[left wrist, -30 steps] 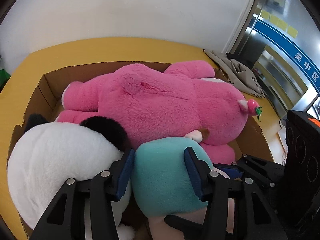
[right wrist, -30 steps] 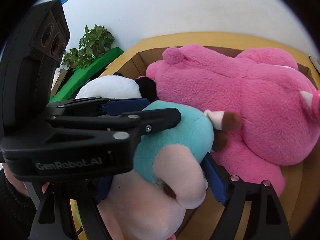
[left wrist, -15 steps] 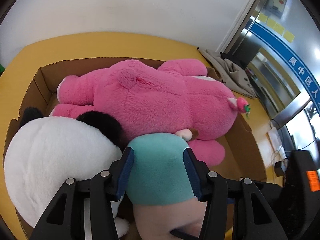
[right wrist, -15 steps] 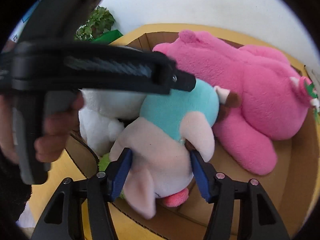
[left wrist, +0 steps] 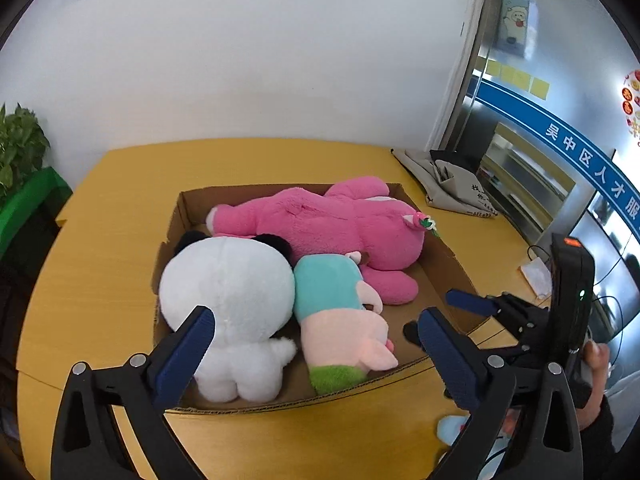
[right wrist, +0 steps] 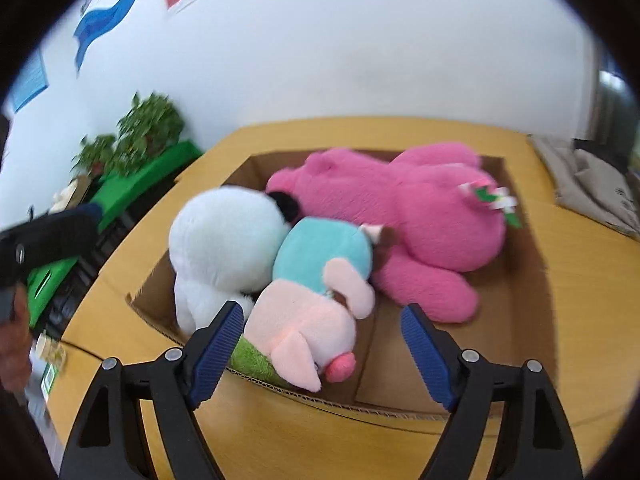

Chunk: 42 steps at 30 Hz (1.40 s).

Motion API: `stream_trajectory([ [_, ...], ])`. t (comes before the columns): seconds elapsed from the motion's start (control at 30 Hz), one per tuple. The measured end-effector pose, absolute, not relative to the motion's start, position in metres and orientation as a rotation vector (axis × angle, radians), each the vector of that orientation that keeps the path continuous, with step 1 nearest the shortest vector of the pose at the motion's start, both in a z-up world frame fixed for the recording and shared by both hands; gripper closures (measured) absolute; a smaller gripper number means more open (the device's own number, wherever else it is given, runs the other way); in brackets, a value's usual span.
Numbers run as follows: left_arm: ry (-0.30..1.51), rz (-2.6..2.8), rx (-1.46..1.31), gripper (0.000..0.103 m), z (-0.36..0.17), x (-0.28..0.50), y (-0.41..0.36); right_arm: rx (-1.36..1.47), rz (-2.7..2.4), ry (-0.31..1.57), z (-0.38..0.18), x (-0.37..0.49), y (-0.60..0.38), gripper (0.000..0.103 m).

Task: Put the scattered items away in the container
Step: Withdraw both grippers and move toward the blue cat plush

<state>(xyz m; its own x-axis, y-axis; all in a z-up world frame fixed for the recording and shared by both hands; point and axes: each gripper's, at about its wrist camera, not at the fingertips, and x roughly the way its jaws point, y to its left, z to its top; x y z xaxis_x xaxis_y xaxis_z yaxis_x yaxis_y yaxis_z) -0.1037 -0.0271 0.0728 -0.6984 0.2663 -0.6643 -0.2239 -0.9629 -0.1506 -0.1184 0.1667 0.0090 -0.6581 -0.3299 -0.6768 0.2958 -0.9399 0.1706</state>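
As seen from the left wrist camera, the left gripper (left wrist: 316, 342) hangs above the near edge of a cardboard box (left wrist: 456, 268) on a yellow table (left wrist: 104, 248). Its jaws are opening wide, and nothing lies between the blue pads (left wrist: 184, 354); they grasp nothing. Inside the box, a white panda plush (left wrist: 228, 292) fills the near left part. Just to its right, and touching it, lies a teal and pink pig plush (left wrist: 340, 320), its green end against the near wall. A large pink bear plush (left wrist: 340, 226) lies across the far side, touching both. At the right edge, a hand (left wrist: 596, 364) holds the right gripper (left wrist: 436, 314), whose blue pad tips reach over the box's near right corner. A beige cloth bag (left wrist: 448, 184) lies on the far right of the table, well apart from the box. A potted plant (left wrist: 18, 152) stands at far left.

From the right wrist camera, which is somewhat blurred, the right gripper (right wrist: 322, 346) hovers over the near wall of the box (right wrist: 532, 280). Its jaws are opening; the pig plush (right wrist: 308, 312) shows between the pads (right wrist: 426, 356) but lies below in the box, not pinched. The panda plush (right wrist: 220, 248) sits to the left and the pink bear plush (right wrist: 404, 216) on the far side. Plants (right wrist: 148, 132) stand at far left.
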Motion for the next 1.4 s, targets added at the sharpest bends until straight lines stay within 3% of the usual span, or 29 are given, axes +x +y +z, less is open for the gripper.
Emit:
stream_trajectory([
  [0.33, -0.127, 2.683, -1.051, 0.0, 0.052, -0.071, -0.015, 0.976, -2.789, 0.091, 0.042, -0.074, 0.167, 0.021],
  [1.4, -0.13, 2.648, -1.066, 0.0, 0.042, -0.052, -0.001, 0.975, -2.857, 0.117, 0.048, -0.047, 0.177, 0.021],
])
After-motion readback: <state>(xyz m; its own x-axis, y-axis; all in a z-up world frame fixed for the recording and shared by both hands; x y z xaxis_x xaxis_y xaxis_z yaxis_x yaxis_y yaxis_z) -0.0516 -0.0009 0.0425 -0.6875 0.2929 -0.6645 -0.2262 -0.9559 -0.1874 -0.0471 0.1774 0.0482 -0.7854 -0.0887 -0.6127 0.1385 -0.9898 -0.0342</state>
